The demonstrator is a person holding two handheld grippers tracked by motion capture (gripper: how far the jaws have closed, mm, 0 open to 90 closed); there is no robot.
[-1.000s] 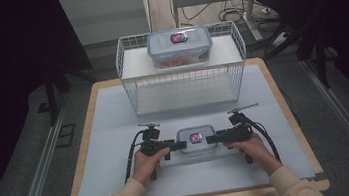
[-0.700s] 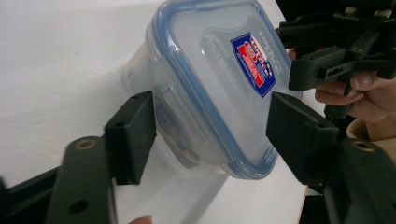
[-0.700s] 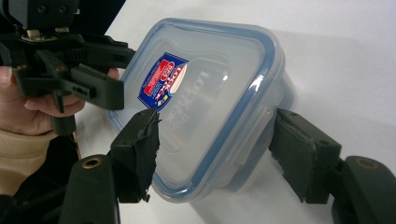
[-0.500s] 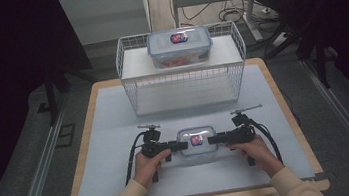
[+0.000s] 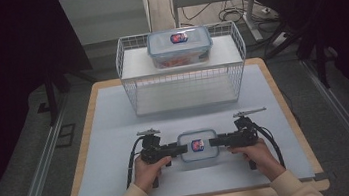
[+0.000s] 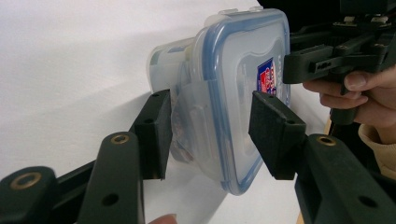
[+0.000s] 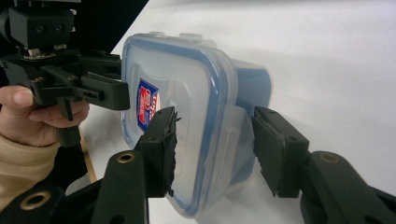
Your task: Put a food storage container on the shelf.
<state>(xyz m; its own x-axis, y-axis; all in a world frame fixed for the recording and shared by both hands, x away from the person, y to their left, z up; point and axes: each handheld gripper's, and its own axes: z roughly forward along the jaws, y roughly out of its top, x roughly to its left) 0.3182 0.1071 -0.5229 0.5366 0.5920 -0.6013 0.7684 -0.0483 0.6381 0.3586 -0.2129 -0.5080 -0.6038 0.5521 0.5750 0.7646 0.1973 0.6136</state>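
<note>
High view: your left claw (image 5: 181, 149) and right claw (image 5: 215, 142), jaws just closing, each pinch one end of the lidded plastic container (image 5: 197, 145) on the desk (image 5: 111, 131).

The high view looks forward and down from above the table's (image 5: 116, 135) near edge; both gripper views sit close, facing the lidded box (image 5: 197, 145) from opposite sides.

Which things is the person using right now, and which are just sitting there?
Being used:
- small container, lid on, between the two grippers
- left gripper, jaws just closing on the container's side clip
- right gripper, jaws just closing on the opposite side clip

Just sitting there:
- wire basket at the back of the table
- bigger container on top of the basket
</note>
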